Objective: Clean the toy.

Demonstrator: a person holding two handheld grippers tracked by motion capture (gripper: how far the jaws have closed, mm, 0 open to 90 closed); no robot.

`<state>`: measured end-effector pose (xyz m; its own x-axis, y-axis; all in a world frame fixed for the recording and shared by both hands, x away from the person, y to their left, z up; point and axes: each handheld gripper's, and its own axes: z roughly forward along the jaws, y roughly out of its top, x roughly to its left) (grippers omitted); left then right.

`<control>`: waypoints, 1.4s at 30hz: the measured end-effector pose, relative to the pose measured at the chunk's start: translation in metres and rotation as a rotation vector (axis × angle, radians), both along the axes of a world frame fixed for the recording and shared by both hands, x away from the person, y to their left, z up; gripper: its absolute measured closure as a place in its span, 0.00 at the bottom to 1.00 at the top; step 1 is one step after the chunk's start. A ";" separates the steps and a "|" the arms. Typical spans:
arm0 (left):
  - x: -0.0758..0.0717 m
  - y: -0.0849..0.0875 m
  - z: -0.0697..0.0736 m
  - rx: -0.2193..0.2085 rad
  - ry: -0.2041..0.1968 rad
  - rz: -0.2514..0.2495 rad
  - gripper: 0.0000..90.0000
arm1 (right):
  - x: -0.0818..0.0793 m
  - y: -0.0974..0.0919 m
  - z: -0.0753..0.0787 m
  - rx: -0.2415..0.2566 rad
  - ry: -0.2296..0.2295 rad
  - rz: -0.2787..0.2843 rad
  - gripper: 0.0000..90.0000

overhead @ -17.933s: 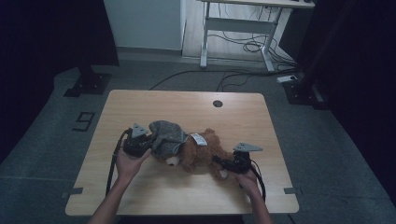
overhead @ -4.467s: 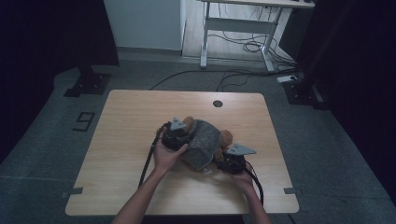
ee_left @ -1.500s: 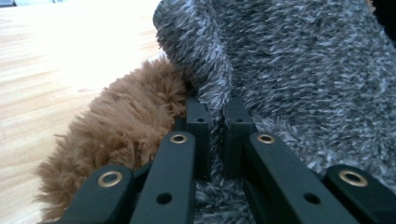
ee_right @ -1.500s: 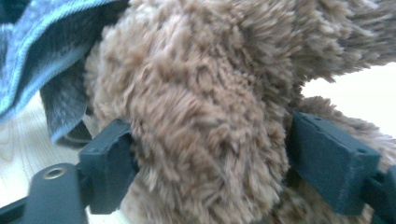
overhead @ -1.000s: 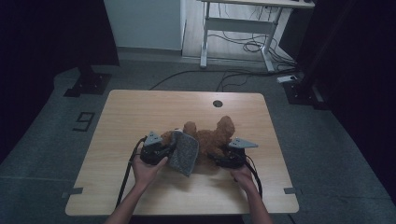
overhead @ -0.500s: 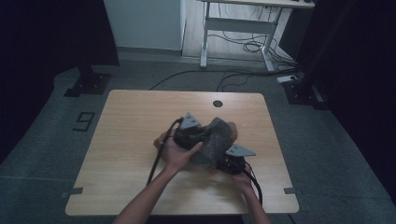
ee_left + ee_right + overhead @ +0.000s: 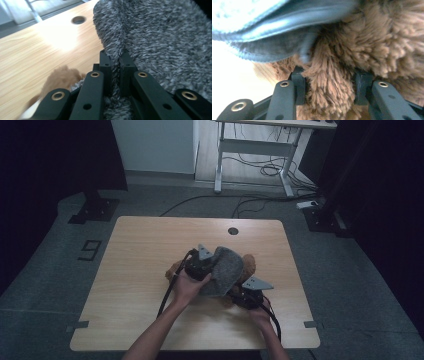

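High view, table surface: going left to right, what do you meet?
Bare table → left gripper pinching the grey fleece garment → right gripper closed on the brown plush toy.

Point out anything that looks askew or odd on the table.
The grey fleece garment is only half on the brown plush toy: it is bunched, pinched in the left gripper and draped over the toy, while the right gripper clamps brown fur.
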<state>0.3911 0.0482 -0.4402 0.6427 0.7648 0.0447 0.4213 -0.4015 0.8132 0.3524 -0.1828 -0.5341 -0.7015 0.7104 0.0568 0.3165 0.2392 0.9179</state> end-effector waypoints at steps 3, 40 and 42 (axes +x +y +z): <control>-0.009 0.030 0.000 -0.047 -0.008 0.016 0.92 | 0.001 0.000 0.000 0.012 0.010 -0.008 0.63; -0.001 -0.030 0.004 -0.015 -0.005 -0.071 0.92 | 0.001 0.001 0.000 -0.002 0.015 -0.020 0.63; -0.006 -0.015 0.003 0.007 -0.031 -0.044 0.92 | 0.001 0.002 0.000 -0.002 0.014 -0.022 0.63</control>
<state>0.3855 0.0329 -0.4375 0.6742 0.7352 0.0701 0.3775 -0.4246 0.8229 0.3533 -0.1811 -0.5339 -0.6847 0.7259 0.0649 0.3346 0.2340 0.9128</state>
